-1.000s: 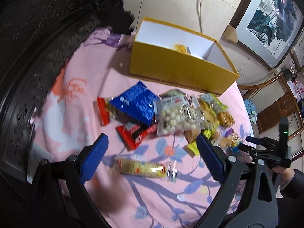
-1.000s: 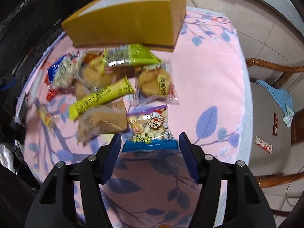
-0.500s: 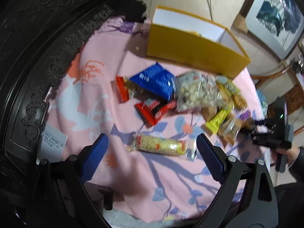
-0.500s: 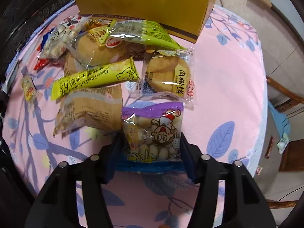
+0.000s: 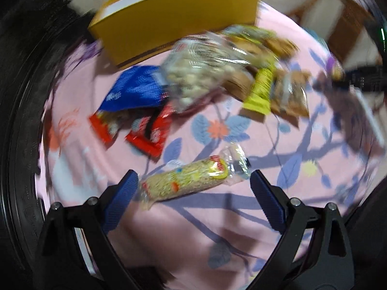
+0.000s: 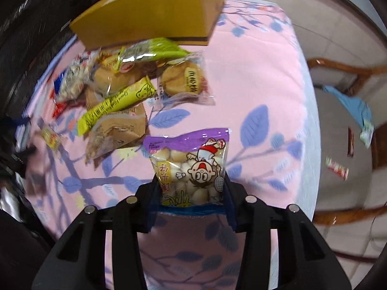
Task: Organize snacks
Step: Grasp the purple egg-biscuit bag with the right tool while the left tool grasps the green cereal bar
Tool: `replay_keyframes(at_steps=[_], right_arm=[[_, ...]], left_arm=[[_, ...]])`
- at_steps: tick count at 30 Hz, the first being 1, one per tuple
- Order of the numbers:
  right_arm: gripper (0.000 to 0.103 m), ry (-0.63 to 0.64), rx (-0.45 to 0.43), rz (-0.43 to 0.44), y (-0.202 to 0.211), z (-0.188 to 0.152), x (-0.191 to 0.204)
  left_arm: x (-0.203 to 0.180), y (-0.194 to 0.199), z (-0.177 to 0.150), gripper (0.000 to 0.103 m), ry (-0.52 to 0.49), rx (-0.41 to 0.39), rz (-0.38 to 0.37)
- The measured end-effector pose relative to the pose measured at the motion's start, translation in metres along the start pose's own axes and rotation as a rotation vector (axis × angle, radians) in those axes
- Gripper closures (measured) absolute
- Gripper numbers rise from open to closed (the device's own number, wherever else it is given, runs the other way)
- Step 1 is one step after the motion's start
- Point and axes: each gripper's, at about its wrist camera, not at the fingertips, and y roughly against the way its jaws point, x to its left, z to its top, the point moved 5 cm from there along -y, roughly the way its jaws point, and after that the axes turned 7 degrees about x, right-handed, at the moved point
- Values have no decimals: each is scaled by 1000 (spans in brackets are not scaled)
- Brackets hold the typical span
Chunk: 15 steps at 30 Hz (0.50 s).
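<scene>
My right gripper (image 6: pixel 191 193) is shut on the purple bag of round biscuits (image 6: pixel 191 162) and holds it lifted above the pink cloth. My left gripper (image 5: pixel 193 193) is open, its fingers on either side of a long yellow snack bar in clear wrap (image 5: pixel 191 180) lying on the cloth. The yellow box (image 5: pixel 179 17) stands at the far side; it also shows in the right wrist view (image 6: pixel 154 17). A pile of snacks lies before it: a blue pack (image 5: pixel 135 89), red packs (image 5: pixel 152 130), a bag of white balls (image 5: pixel 200 70), a yellow stick pack (image 6: pixel 116 104), a bun pack (image 6: pixel 183 79).
The pink flowered cloth (image 6: pixel 254 77) covers the table. Dark carved furniture (image 5: pixel 19 96) borders the left. A wooden chair (image 6: pixel 343 125) with small packets and a blue cloth stands to the right of the table. The left wrist view is motion-blurred.
My right gripper closed on the purple biscuit bag and lifted it off the cloth. My left gripper swung down and closer, bringing the yellow snack bar between its open fingers.
</scene>
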Motion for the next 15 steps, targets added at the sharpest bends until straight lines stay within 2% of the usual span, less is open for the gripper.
replay_keyframes(at_steps=[3, 6, 12, 15], right_arm=[[58, -39, -25, 32, 12, -6, 1], [58, -58, -35, 71, 19, -9, 7], [58, -78, -45, 109, 26, -18, 19], [58, -91, -55, 119, 31, -20, 24]], left_arm=[[-11, -11, 0, 8, -108, 18, -16], [-12, -24, -1, 8, -153, 48, -25], [-9, -45, -4, 8, -202, 105, -32], [-7, -52, -4, 7, -193, 146, -58]])
